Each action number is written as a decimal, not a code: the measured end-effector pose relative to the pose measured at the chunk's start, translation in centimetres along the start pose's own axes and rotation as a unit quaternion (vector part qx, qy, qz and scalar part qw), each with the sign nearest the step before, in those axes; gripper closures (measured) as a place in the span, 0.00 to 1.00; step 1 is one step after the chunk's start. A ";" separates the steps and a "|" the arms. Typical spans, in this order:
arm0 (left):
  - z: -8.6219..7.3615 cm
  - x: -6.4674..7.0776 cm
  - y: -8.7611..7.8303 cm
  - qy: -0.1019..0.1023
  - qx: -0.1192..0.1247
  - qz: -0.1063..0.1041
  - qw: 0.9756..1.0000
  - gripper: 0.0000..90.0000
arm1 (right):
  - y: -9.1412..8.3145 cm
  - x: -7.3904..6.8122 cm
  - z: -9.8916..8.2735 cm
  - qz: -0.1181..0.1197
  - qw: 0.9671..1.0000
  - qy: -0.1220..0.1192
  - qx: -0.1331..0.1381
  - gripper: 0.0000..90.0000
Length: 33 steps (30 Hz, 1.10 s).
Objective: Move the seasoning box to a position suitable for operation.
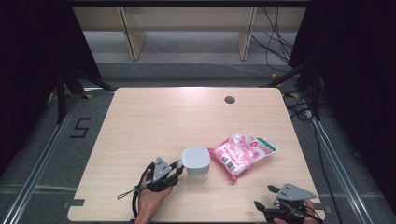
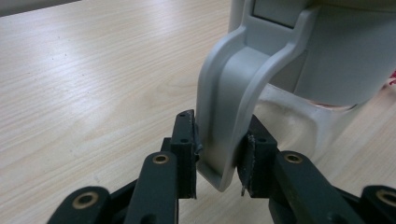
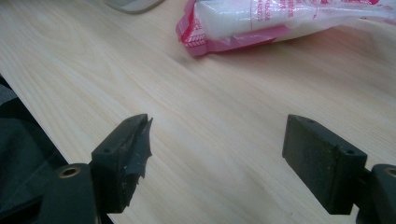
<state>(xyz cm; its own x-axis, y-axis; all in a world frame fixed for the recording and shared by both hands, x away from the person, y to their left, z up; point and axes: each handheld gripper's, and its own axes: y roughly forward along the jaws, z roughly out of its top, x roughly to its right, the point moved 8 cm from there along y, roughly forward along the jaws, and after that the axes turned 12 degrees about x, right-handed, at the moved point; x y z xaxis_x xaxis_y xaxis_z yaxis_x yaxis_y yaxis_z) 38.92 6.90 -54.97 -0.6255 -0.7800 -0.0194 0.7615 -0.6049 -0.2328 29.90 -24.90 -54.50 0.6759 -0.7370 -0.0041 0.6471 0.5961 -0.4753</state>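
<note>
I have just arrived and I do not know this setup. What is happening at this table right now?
A person works at a wooden table with a gripper in each hand. The left gripper has its jaws around the grey clip handle of a clear container with a grey lid. The right gripper is open near the table's edge, holding nothing. A pink and white bag lies beside the container.

floor (image 1: 56,140) | mark "5" (image 1: 80,128) | bag (image 1: 243,153) print unreadable

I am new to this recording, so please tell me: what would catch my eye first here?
First, the pink and white bag lying right of centre on the wooden table. Next, the grey-lidded clear container beside it, whose lid latch sits between the left claw pads. The right claw gapes wide near the table's near edge.
</note>
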 end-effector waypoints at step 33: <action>2.8 -0.1 -2.7 -0.037 -0.023 -0.043 0.998 0.33 | 0.3 0.3 0.1 0.002 1.000 0.004 0.001 0.27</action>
<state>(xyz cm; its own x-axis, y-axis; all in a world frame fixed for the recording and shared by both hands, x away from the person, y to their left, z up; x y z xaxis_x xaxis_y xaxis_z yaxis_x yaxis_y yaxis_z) 37.40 8.16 -51.61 -0.6729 -0.7359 0.0752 0.6953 -0.6639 -0.2755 30.29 -24.93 -54.55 0.6755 -0.7372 -0.0137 0.6448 0.5995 -0.4742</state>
